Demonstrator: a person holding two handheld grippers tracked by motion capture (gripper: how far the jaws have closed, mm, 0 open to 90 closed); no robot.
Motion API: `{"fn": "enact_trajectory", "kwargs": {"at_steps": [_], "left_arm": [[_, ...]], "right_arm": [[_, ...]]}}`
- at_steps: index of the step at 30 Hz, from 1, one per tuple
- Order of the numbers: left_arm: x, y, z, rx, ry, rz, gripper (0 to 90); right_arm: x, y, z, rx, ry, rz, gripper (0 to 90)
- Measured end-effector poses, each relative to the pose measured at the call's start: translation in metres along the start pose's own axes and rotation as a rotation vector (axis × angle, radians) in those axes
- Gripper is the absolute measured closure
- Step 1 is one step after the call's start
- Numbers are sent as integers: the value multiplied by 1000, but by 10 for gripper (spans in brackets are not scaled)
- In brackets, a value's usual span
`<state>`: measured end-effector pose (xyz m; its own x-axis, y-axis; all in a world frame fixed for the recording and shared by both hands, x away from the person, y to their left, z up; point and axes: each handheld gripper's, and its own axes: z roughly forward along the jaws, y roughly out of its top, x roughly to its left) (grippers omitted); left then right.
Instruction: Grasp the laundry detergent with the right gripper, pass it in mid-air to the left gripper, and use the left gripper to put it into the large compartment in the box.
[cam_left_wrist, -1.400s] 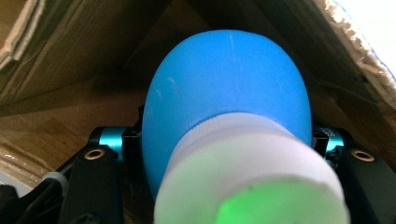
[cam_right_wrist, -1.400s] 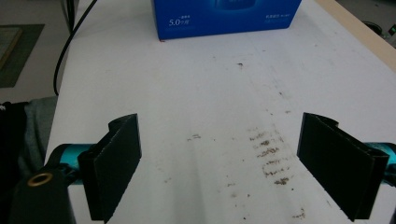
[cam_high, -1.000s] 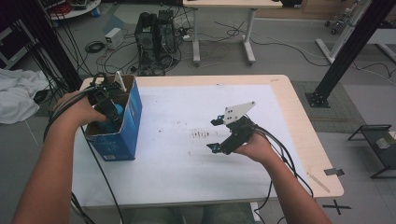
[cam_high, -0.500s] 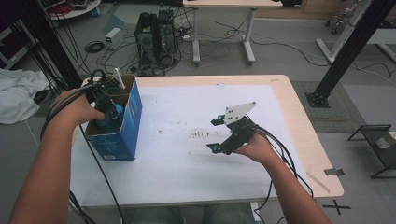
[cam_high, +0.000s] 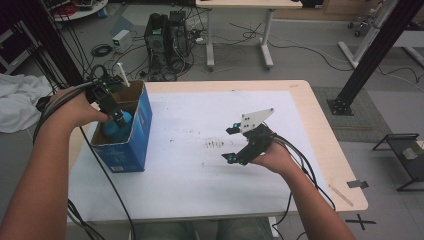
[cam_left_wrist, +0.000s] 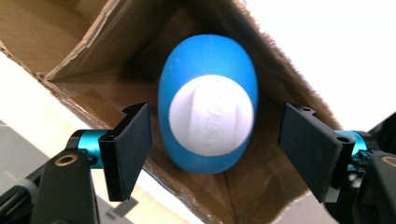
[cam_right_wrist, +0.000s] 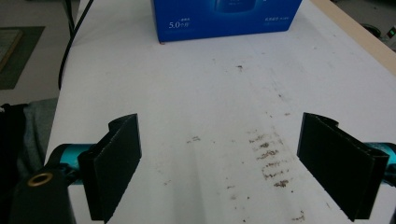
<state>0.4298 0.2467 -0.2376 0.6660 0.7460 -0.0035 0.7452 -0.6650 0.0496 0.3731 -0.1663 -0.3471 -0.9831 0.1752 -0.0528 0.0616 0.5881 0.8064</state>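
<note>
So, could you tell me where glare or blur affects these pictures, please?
Left gripper view: the background beyond the cardboard box is blown out white, while the blue object stays sharp. Right gripper view: glare whitens the table. High view: evenly lit, slightly soft.

Box (cam_right_wrist: 226, 18), blue side wall, right gripper view: white print "5.0" followed by small unreadable characters at 9 o'clock on the wall; a second white line at 3 o'clock, too small to read. Blue object (cam_left_wrist: 208, 102) inside the box, left gripper view: embossed lettering on its white oval cap, blurred and illegible.
</note>
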Motion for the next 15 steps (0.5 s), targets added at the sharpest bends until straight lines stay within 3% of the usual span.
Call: {"fn": "enact_trajectory", "kwargs": {"at_steps": [1, 4, 7, 10, 11, 15], "left_arm": [[-2, 0, 0, -20, -8, -36, 259], [0, -2, -4, 7, -7, 1, 258], [-2, -4, -6, 1, -5, -17, 239], [-3, -5, -11, 22, 6, 7, 239], [-6, -6, -11, -18, 6, -35, 239], [-6, -8, -21, 0, 9, -3, 239]], "right_arm": [[0, 0, 0, 0, -3, -1, 129], [0, 0, 0, -1, 0, 4, 129], [-1, 0, -1, 5, 0, 3, 129], [-1, 0, -2, 3, -1, 4, 129], [-1, 0, -2, 3, -1, 3, 129], [-2, 0, -2, 5, 1, 5, 129]]}}
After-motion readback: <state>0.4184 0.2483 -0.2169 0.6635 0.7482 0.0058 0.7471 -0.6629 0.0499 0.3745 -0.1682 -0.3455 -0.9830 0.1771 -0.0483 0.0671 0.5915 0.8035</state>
